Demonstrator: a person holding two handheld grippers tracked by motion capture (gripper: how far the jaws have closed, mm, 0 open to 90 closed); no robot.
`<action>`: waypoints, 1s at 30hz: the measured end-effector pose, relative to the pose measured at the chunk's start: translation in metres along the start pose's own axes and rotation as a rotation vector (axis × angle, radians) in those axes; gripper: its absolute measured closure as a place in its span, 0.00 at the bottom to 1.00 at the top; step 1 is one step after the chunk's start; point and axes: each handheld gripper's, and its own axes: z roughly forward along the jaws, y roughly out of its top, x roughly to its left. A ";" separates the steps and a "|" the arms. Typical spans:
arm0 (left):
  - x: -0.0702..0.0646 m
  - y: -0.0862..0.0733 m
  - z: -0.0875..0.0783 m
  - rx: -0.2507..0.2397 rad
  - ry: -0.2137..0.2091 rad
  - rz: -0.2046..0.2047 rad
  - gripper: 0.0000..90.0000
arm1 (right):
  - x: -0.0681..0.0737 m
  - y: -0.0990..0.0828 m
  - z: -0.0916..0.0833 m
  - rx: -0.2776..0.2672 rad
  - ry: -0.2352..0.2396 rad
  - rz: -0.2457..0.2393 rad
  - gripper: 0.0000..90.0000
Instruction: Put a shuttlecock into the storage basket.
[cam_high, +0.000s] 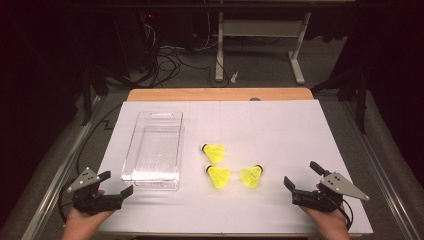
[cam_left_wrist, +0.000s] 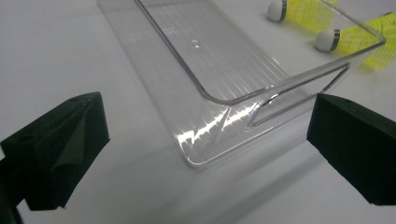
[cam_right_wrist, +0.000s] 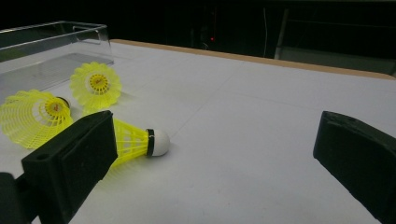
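White table (cam_high: 280, 125): shuttlecock (cam_right_wrist: 140, 140) beside right tongs (cam_right_wrist: 215, 154)

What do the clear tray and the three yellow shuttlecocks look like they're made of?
The tray looks like hard clear plastic, glossy: the table shows through it, its rim catches highlights and its base is finely ribbed. The shuttlecocks seem to have moulded yellow plastic skirts, likely nylon, since they show an open mesh rather than feathers. Their white caps with a dark band could be foam or cork; I can't tell.

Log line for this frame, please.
left gripper open, empty | right gripper open, empty | three shuttlecocks on table | clear tray empty
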 end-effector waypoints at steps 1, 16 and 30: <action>0.000 0.000 0.001 0.013 -0.005 -0.005 0.00 | 0.000 0.000 0.000 0.001 0.001 0.001 0.00; -0.002 -0.001 0.014 0.167 -0.001 -0.041 0.00 | 0.002 -0.001 0.004 0.030 -0.007 -0.014 0.00; -0.009 0.007 0.023 0.275 0.026 -0.039 0.01 | 0.003 0.008 0.010 0.089 -0.024 -0.036 0.00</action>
